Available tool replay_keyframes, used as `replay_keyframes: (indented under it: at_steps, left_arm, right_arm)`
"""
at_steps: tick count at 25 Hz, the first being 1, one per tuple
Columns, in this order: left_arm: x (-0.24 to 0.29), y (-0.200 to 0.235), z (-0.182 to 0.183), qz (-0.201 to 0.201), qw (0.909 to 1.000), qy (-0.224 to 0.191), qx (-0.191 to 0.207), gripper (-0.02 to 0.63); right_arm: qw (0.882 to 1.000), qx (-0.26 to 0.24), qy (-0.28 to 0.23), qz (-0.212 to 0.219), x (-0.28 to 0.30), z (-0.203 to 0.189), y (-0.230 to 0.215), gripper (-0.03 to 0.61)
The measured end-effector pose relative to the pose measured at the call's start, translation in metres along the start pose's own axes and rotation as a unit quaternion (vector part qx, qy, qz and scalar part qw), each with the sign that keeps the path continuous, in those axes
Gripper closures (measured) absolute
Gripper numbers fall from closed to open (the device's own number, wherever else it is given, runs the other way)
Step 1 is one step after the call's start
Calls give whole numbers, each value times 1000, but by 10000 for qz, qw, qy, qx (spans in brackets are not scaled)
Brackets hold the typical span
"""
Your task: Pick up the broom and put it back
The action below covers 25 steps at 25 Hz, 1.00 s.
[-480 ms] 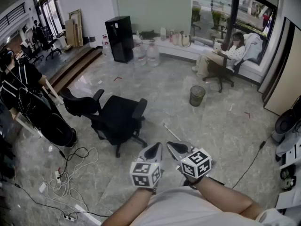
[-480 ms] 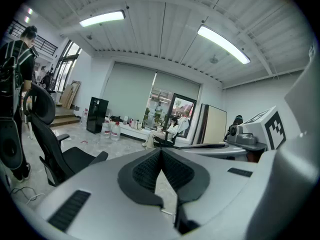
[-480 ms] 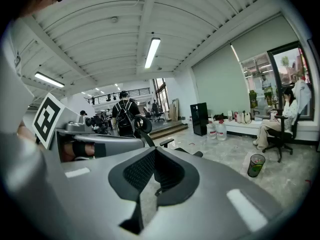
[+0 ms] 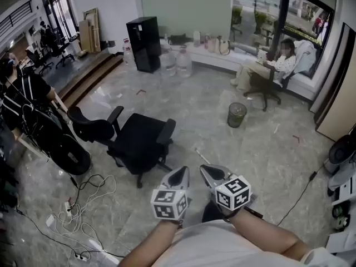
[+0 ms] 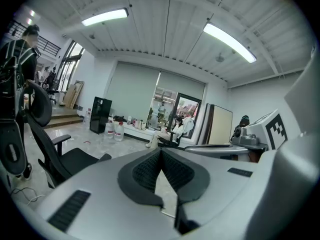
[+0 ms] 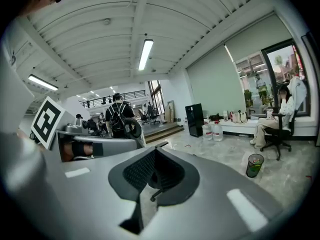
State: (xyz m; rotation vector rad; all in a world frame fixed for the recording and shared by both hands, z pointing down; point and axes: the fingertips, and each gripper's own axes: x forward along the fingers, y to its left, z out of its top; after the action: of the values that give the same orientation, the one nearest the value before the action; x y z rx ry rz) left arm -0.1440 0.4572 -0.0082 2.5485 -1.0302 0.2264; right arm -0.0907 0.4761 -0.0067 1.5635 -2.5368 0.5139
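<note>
A thin pale broom handle (image 4: 201, 154) lies on the marble floor just ahead of my two grippers, and its lower end is hidden behind them. The left gripper (image 4: 182, 172) and the right gripper (image 4: 207, 170) are side by side at the bottom middle of the head view, raised above the floor and pointing slightly down. In the left gripper view the left gripper (image 5: 160, 151) has its tips together with nothing between them. The right gripper (image 6: 154, 151) is shut and empty too. Neither touches the broom.
A black office chair (image 4: 139, 143) stands just ahead to the left, and a mesh bin (image 4: 236, 114) is farther off on the right. Cables (image 4: 83, 204) trail over the floor at the left. One person (image 4: 28, 104) stands at the left and another (image 4: 267, 68) sits by the window.
The head view has shifted slightly, so the chair and bin sit a little lower in the picture. Both grippers stay shut and keep their places side by side.
</note>
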Motion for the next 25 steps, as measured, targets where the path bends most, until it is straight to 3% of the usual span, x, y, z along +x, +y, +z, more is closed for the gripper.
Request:
replay_keyframes:
  at_steps: [8, 18, 25]
  left_arm:
    - [110, 34, 20, 117, 9998, 148, 58, 606]
    - [310, 88, 52, 606, 9952, 639, -415, 607]
    - [392, 117, 36, 897, 9891, 985, -630, 607]
  right_arm:
    - [9996, 211, 144, 114, 65, 3, -96, 575]
    - [9951, 533, 631, 542, 174, 35, -284, 575]
    - [9874, 616, 1188, 848, 229, 11, -369, 575]
